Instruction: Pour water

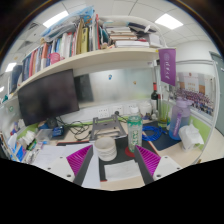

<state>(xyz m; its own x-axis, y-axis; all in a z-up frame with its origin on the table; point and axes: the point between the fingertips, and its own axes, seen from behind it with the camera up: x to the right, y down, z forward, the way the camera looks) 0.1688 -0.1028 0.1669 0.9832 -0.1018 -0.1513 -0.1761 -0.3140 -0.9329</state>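
A white cup stands on the dark mat of the desk, between my two fingers and toward the left one. A clear water bottle with a green label stands upright just behind and to the right of the cup, near my right fingertip. My gripper is open, its magenta pads spread wide on either side of the cup, with gaps on both sides. It holds nothing. A white sheet of paper lies between the fingers, in front of the cup.
A dark monitor stands at the left with cables beside it. A shelf of books runs above. A purple box and clear containers are at the right, with crumpled white tissue near them.
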